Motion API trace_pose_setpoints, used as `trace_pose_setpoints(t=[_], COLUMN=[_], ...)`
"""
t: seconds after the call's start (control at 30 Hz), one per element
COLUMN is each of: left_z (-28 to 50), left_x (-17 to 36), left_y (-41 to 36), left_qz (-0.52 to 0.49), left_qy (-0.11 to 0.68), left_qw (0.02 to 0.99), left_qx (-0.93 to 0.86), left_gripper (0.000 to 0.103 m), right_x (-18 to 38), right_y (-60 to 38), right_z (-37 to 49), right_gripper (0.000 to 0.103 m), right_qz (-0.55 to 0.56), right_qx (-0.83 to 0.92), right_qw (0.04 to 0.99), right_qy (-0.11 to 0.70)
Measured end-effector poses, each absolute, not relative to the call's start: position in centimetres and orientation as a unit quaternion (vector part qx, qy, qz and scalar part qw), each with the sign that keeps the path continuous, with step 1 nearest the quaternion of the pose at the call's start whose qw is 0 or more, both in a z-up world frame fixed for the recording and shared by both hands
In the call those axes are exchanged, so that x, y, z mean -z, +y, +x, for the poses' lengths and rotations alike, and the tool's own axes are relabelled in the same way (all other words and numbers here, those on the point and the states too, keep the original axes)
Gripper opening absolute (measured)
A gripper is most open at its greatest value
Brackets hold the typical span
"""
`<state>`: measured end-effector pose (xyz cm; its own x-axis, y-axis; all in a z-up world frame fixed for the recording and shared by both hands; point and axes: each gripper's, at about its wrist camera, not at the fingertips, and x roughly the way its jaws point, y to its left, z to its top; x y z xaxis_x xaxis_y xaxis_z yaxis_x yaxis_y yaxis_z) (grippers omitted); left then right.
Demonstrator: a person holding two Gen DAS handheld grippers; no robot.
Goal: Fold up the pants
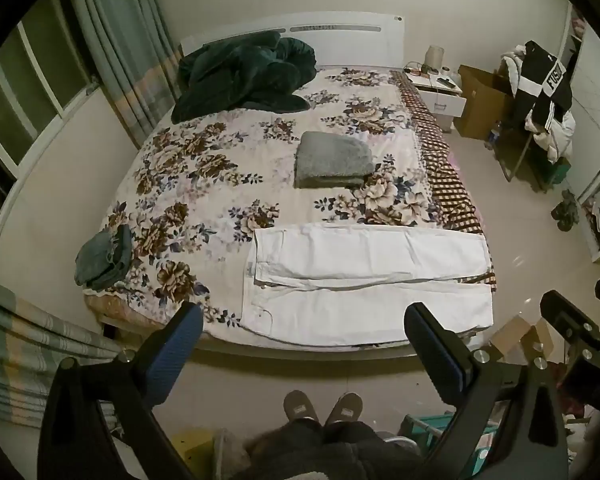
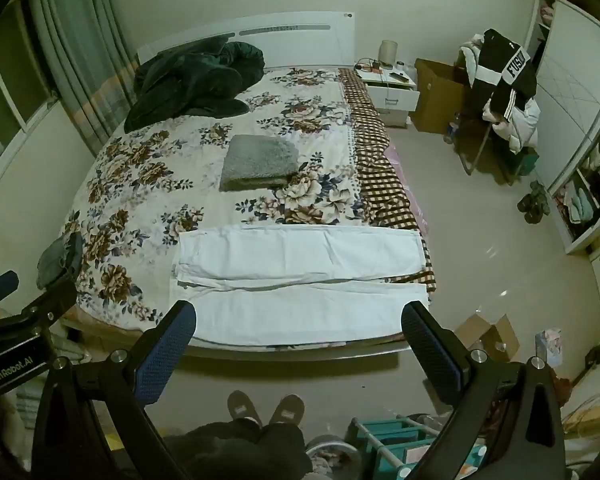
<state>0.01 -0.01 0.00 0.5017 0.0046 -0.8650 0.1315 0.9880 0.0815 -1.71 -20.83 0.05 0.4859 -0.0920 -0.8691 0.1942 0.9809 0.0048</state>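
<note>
While we are standing at the bed's foot:
Pants [image 1: 364, 280]: lying flat across the bed [image 1: 204, 184], legs pointing right.
Left tongs [image 1: 304, 344]: spreading wide, empty.
Right tongs [image 2: 300, 340]: spreading wide, empty.

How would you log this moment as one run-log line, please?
white pants flat on bed, unfolded | left gripper open, empty | right gripper open, empty

You see the room in dim, yellowish indoor light, and the window [image 1: 28, 92] at the left looks dark. Both views bend strongly at the edges, with black corners around the round picture. Small glare spots shine on the floor [image 2: 496, 256]. The white pants [image 1: 372, 280] look brightest; far objects are slightly soft.
</note>
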Motion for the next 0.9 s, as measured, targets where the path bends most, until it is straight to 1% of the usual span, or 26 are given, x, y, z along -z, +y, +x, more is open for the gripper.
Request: trace_pose_setpoints(t=[0.5, 0.9], left_z=[0.0, -0.1], left_x=[0.0, -1.0], left_y=[0.1, 0.0], left_qz=[0.066, 0.065], left_qy=[0.496, 0.493], left_qw=[0.865, 0.867], left_qx=[0.037, 0.037], left_gripper=[0.103, 0.103], right_x=[-0.3, -0.2], right_y=[-20.4, -19.2], right_z=[-1.9, -1.7], right_gripper=[0.103, 0.103], right_qz=[0.05, 0.044], right_qx=[0.074, 0.073], right_qw=[0.862, 0.863], right_qy=[0.499, 0.498])
